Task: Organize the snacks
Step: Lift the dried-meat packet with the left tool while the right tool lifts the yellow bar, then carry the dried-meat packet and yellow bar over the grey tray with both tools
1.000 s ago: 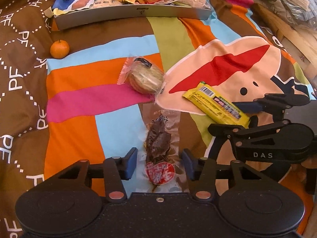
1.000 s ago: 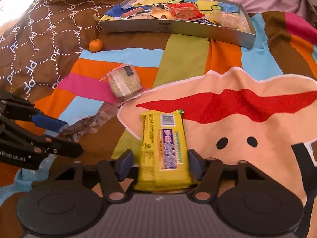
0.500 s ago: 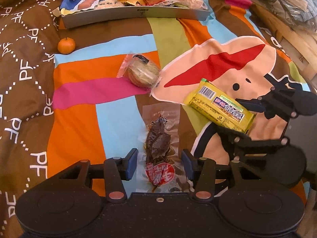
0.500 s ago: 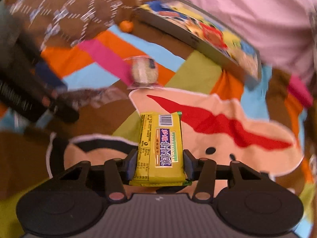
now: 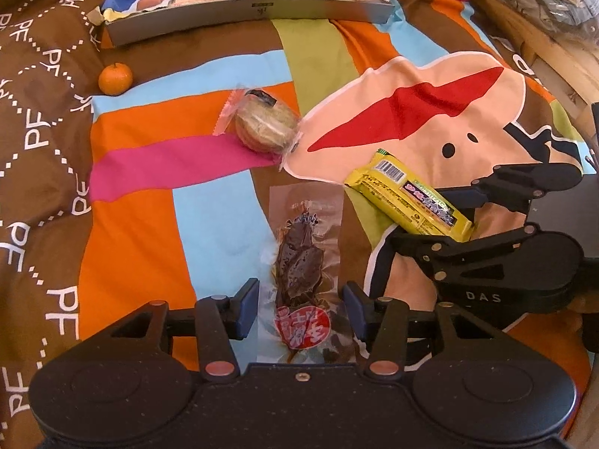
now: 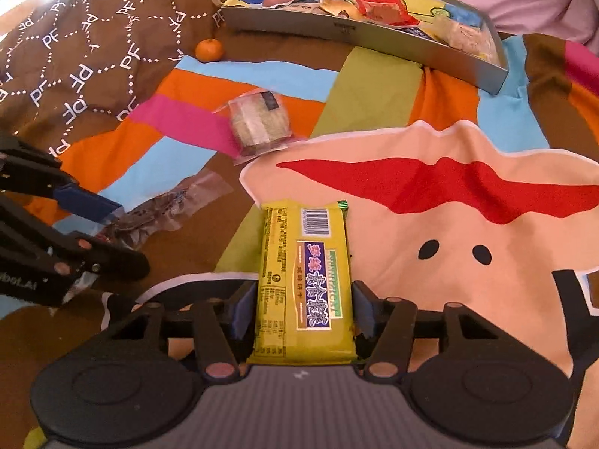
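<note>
Since half a second ago the right gripper has swung back level after a blurred tilt, carrying the yellow biscuit pack with it; left gripper barely shifted.

Left wrist view: left gripper (image 5: 301, 308) jaws apart, straddling the clear pouch of dark dried meat (image 5: 304, 262) lying flat on the bedspread (image 5: 131, 194); fingers not touching the pouch. Right gripper (image 5: 455, 211) enters from the right, clamped on the yellow biscuit pack (image 5: 408, 196), which sits tilted, its far end over the cartoon face print. Wrapped round cake (image 5: 267, 125) lies further out on the orange and pink stripes. Small orange (image 5: 115, 78) near the brown patterned part. Grey tray (image 5: 247, 13) at the far end, filled with assorted snack packets.

Right wrist view: right gripper (image 6: 303, 308) jaws pressed against both long edges of the yellow biscuit pack (image 6: 305, 280), barcode end pointing away. Left gripper (image 6: 95, 232) at left edge, over the meat pouch (image 6: 168, 207). Round cake (image 6: 258, 121) ahead, orange (image 6: 209, 49) beyond it, tray (image 6: 359, 33) at the back.
</note>
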A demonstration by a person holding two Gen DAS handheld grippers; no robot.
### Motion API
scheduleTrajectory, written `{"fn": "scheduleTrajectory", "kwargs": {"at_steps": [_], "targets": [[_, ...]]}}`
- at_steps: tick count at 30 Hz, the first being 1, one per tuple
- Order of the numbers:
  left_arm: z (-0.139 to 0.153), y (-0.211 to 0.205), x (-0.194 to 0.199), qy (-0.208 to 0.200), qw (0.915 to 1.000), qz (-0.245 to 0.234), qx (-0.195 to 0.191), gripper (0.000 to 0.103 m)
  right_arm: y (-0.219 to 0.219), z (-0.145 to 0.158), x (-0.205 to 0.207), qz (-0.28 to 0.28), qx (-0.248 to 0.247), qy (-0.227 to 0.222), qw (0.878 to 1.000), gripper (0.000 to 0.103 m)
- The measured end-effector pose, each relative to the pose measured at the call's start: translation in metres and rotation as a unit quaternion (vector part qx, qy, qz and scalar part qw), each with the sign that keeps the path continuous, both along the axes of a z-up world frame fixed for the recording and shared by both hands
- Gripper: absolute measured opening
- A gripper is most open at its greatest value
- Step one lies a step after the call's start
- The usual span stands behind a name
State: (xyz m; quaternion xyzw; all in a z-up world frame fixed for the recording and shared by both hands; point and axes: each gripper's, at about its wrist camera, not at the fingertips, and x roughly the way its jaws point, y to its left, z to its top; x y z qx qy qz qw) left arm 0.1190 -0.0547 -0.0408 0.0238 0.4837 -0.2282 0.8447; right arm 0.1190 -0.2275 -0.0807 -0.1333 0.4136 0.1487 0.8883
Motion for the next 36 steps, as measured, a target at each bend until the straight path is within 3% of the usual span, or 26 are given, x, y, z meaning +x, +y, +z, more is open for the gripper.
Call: {"fn": "scheduleTrajectory", "kwargs": {"at_steps": [5, 9, 16, 23, 29, 36], "targets": [[-0.002, -0.002, 0.004, 0.002, 1.0, -0.004, 0.0, 0.053, 0.004, 0.001, -0.004, 0.009, -0.009, -0.008, 1.0, 0.052], [0.002, 0.001, 0.002, -0.004, 0.9999, 0.005, -0.011, 0.048, 0.02, 0.004, -0.017, 0.028, -0.072, -0.05, 0.996, 0.052], [0.009, 0.004, -0.005, -0.024, 0.9995, 0.018, -0.011, 0.048, 0.046, -0.001, -0.039, 0.077, -0.218, -0.144, 0.962, 0.052], [0.027, 0.009, -0.002, -0.06, 0.9968, 0.043, -0.03, 0.048, 0.044, -0.001, -0.031, 0.079, -0.252, -0.182, 0.947, 0.052], [0.043, 0.011, 0.013, -0.085, 0.9933, 0.065, -0.043, 0.048, 0.041, 0.007, -0.022, 0.097, -0.292, -0.231, 0.923, 0.052], [0.071, 0.015, 0.055, -0.118, 0.9882, 0.088, -0.043, 0.048, 0.04, 0.045, 0.019, 0.077, -0.268, -0.288, 0.916, 0.052]]}}
